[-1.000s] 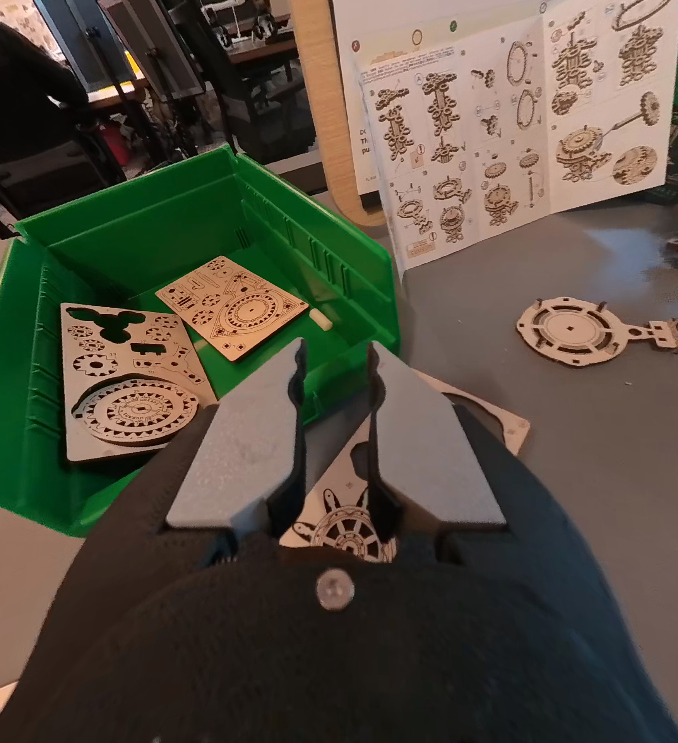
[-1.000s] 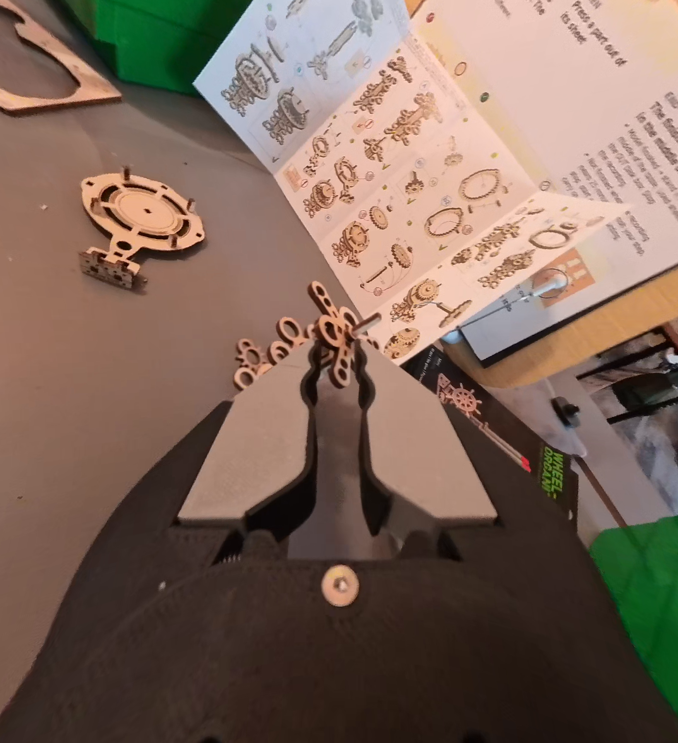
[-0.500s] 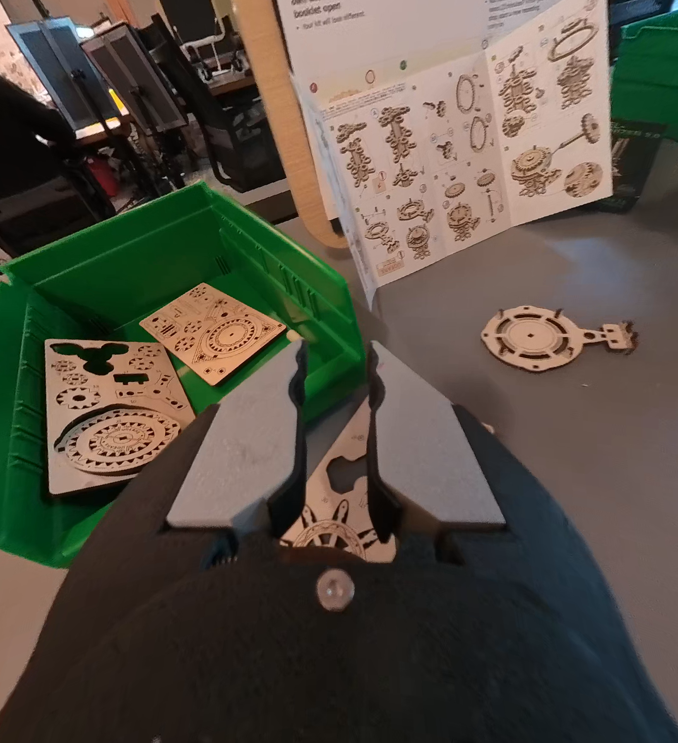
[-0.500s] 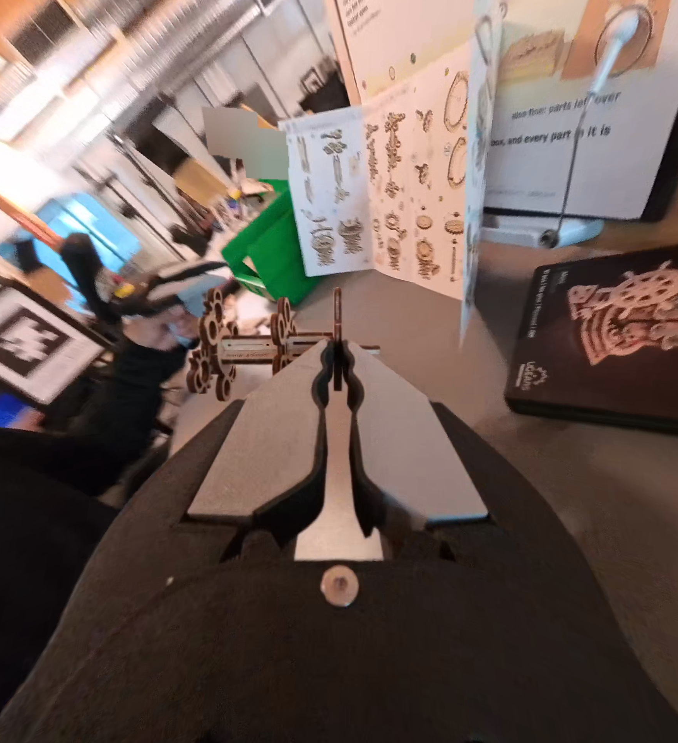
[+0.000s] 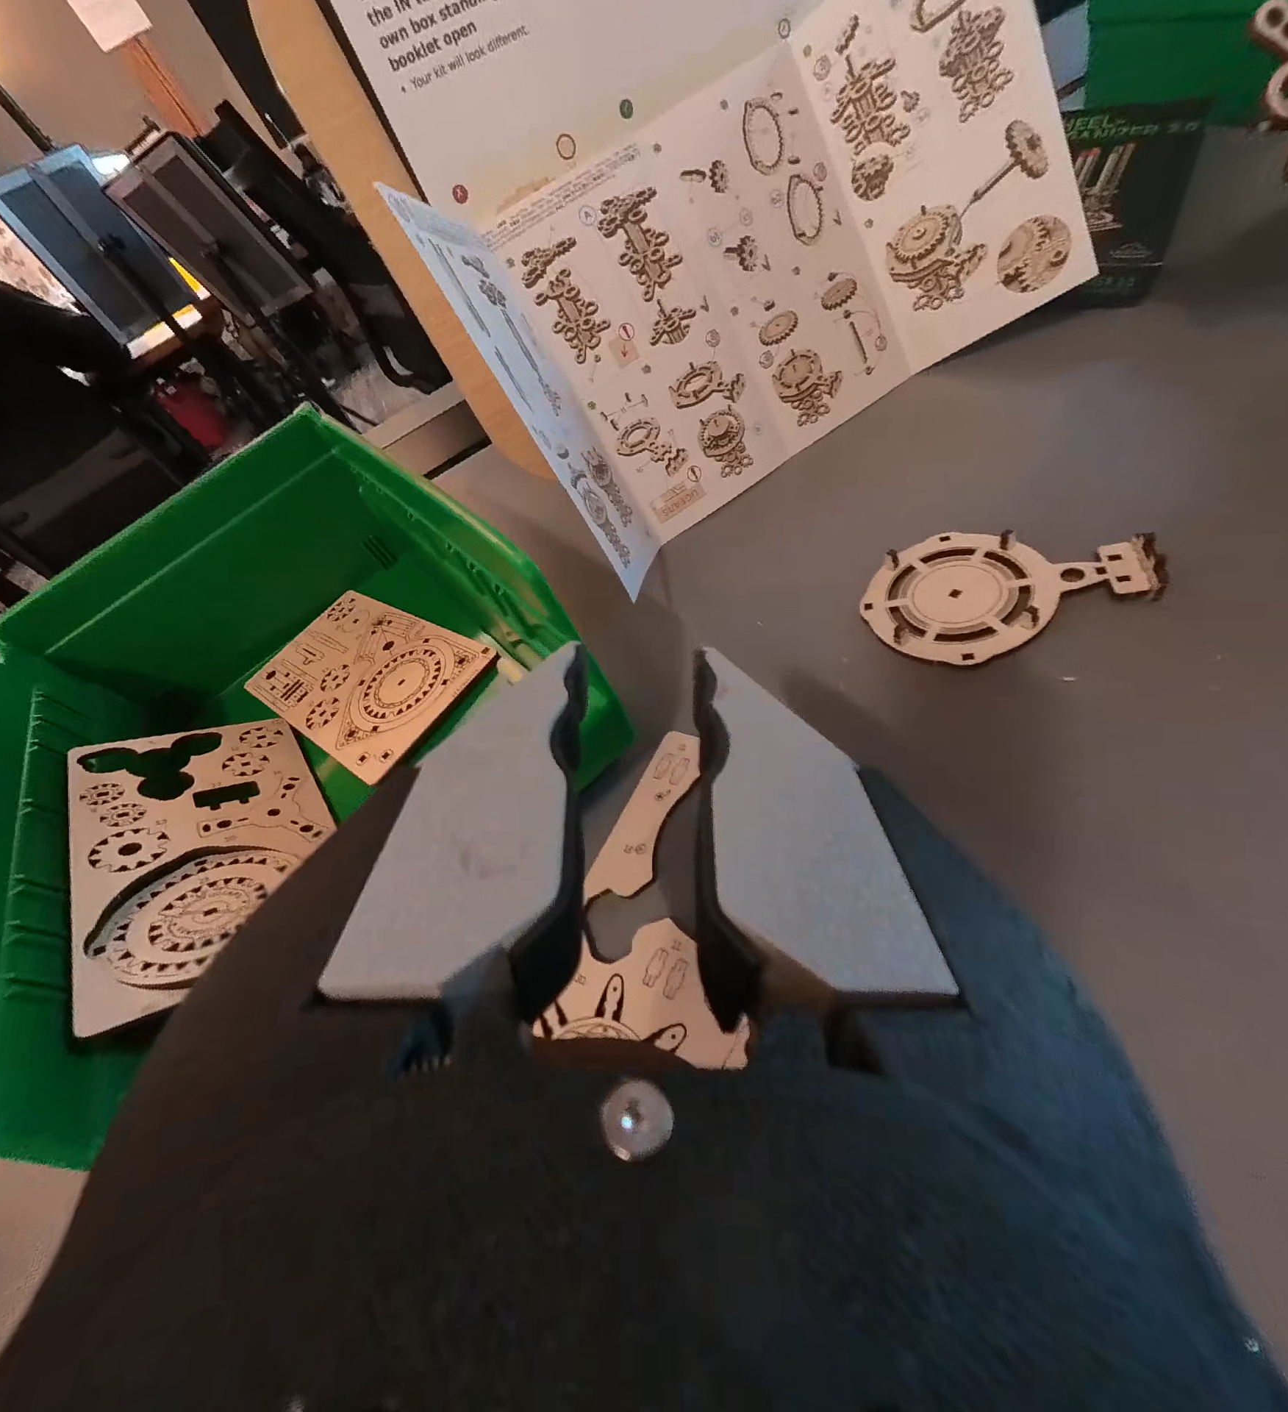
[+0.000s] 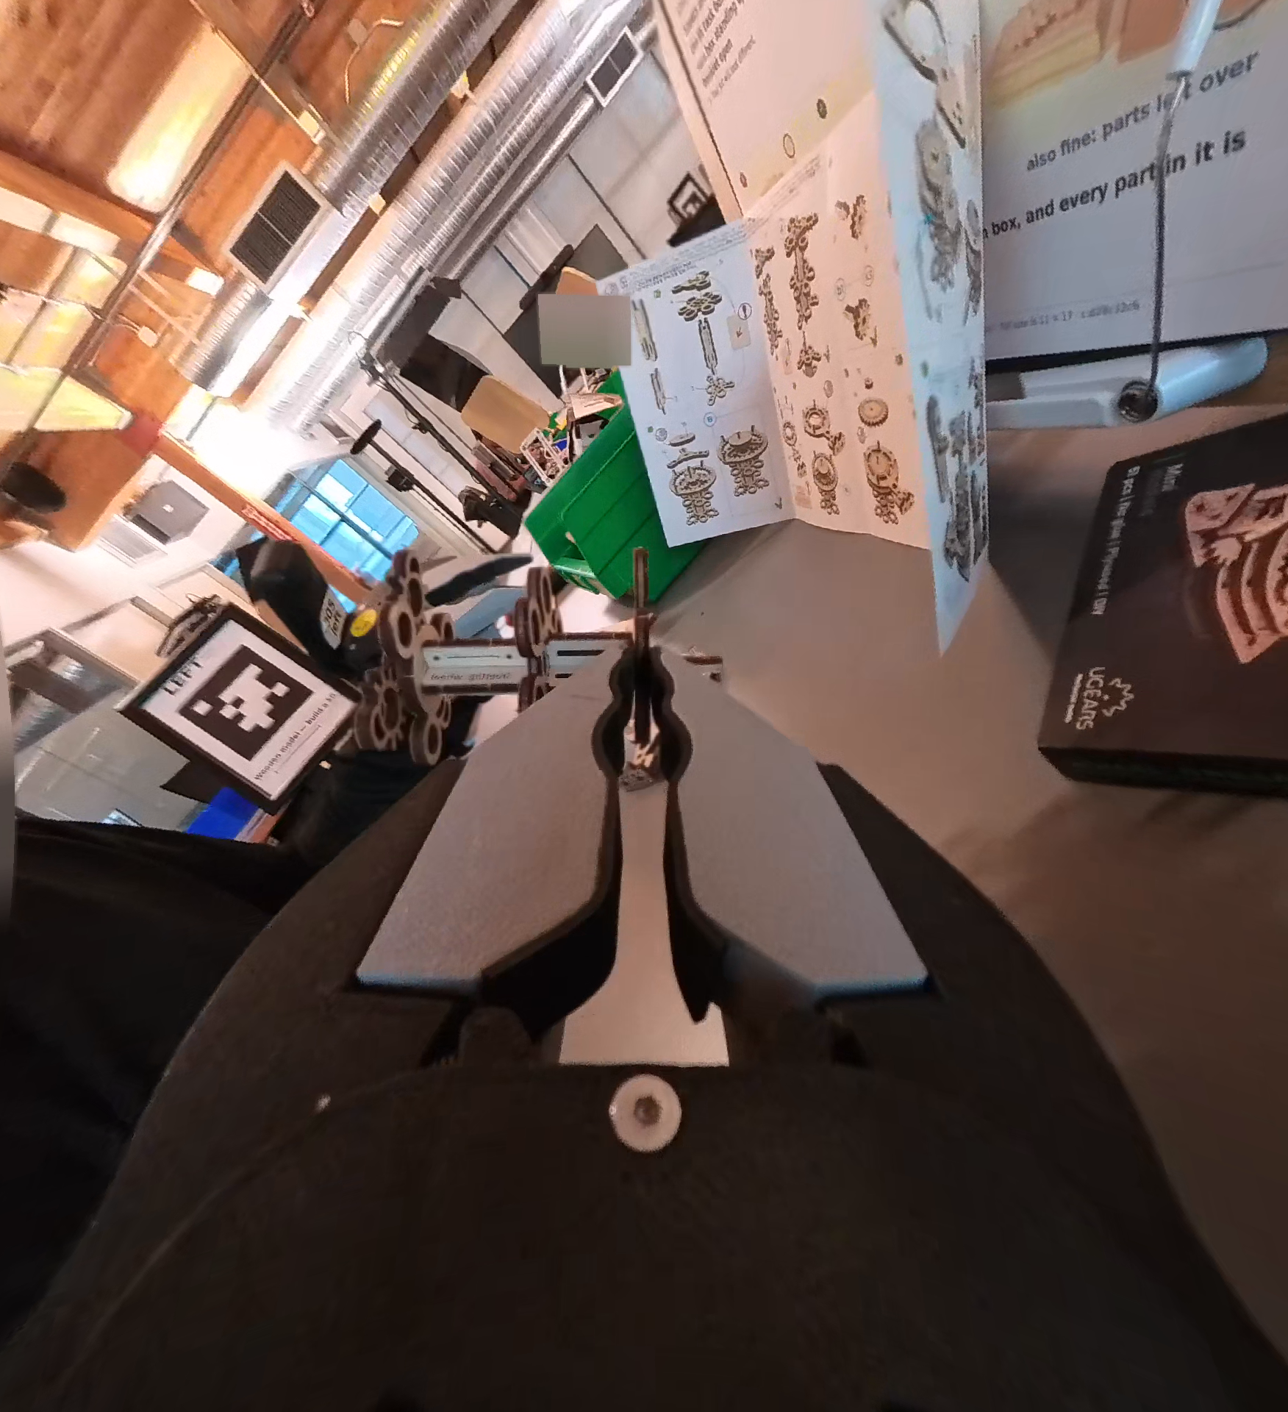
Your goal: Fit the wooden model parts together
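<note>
Lifted off the desk [image 5: 1084,764], the wooden axle with ringed clusters [image 6: 473,672] lies sideways, clamped in the right gripper [image 6: 639,672]; the left gripper [image 5: 637,688] gapes empty.

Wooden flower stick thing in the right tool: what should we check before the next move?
1. Right tool shut on the wooden flower-disc axle assembly: ok.
2. Left tool open and empty: ok.
3. Round wooden base plate with pegs flat on the grey table: ok.
4. Paper instruction sheet standing open: ok.
5. Axle end matches base hole: cannot tell.
</note>
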A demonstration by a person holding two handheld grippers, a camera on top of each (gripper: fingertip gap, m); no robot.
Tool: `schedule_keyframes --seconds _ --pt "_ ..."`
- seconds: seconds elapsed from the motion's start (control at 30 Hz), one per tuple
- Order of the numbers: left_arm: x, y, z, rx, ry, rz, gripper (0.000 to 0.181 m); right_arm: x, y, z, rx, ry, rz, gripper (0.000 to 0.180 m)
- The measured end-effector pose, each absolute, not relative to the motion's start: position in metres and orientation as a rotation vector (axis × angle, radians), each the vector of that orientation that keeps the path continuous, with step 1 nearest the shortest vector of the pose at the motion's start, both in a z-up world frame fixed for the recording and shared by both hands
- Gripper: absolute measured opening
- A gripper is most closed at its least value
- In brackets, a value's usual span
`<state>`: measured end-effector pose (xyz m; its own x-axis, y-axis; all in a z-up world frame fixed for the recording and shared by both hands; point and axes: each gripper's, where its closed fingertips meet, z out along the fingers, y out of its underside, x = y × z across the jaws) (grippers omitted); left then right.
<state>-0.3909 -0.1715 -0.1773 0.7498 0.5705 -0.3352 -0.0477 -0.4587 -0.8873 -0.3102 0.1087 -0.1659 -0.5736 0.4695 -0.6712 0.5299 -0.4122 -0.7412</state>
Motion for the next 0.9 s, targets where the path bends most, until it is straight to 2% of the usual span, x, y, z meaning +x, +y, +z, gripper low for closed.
schedule_keyframes --seconds 0.1,0.2,0.3,0.37,0.43,0.77,0.9 --pt "-0.392 -0.172 -0.182 -1.927 -0.413 0.744 0.024 -0.311 0.109 -0.165 1.45 1.866 -2.203 0.0" --pt "-0.393 -0.173 -0.187 -1.93 -0.42 0.739 0.023 -0.314 0.114 -0.164 1.498 2.292 -2.216 0.0" --pt "-0.395 -0.174 -0.193 -1.937 -0.429 0.735 0.023 -0.315 0.123 -0.164 1.406 3.191 -1.986 0.0" --pt "-0.396 -0.174 -0.194 -1.93 -0.435 0.732 0.023 -0.312 0.124 -0.157 1.142 3.84 -1.672 0.0" --pt "-0.397 -0.175 -0.194 -1.924 -0.438 0.733 0.023 -0.308 0.116 -0.151 0.815 4.228 -1.418 0.0" --pt "-0.398 -0.198 -0.186 -1.886 -0.475 0.759 0.023 -0.308 0.084 -0.188 -0.127 4.597 -0.431 0.0" --pt "-0.398 -0.206 -0.186 -1.863 -0.506 0.733 0.023 -0.308 0.076 -0.201 -0.237 4.568 -0.352 0.0"
